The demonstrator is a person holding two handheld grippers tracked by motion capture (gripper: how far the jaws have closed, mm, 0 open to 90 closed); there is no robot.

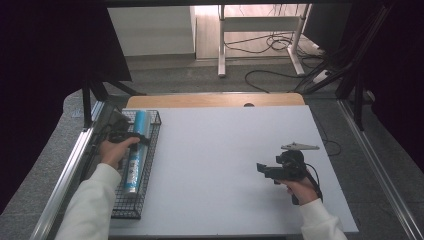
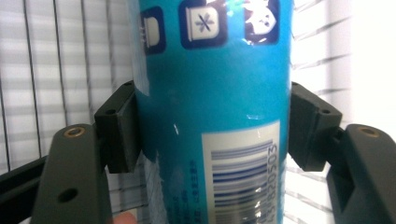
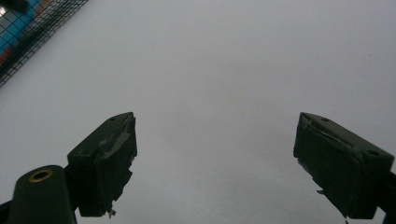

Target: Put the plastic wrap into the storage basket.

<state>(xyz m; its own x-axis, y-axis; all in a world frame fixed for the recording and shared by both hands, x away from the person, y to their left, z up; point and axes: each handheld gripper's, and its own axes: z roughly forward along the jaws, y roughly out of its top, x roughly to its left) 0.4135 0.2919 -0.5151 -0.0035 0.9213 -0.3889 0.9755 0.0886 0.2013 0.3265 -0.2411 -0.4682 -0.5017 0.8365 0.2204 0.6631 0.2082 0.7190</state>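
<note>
A blue tube (image 1: 135,162) with a barcode label lies lengthwise in a black wire basket (image 1: 128,208) at the table's left edge. My left gripper (image 1: 131,137) is down over the tube's far half. In the left gripper view the tube (image 2: 210,84) runs between the jaws, and both pads (image 2: 122,135) rest against its sides; my left gripper (image 2: 212,123) is shut on it. My right gripper (image 1: 261,169) hovers low over the white table (image 1: 215,150) at the right, pointing left. In the right gripper view my right gripper (image 3: 215,154) stands open with nothing between its fingers.
The basket's mesh (image 3: 28,32) with a bit of blue behind it appears at the top left of the right gripper view. A wooden strip (image 1: 215,100) borders the table's far edge. Metal rails (image 1: 65,175) run along both sides, with cables on the floor beyond.
</note>
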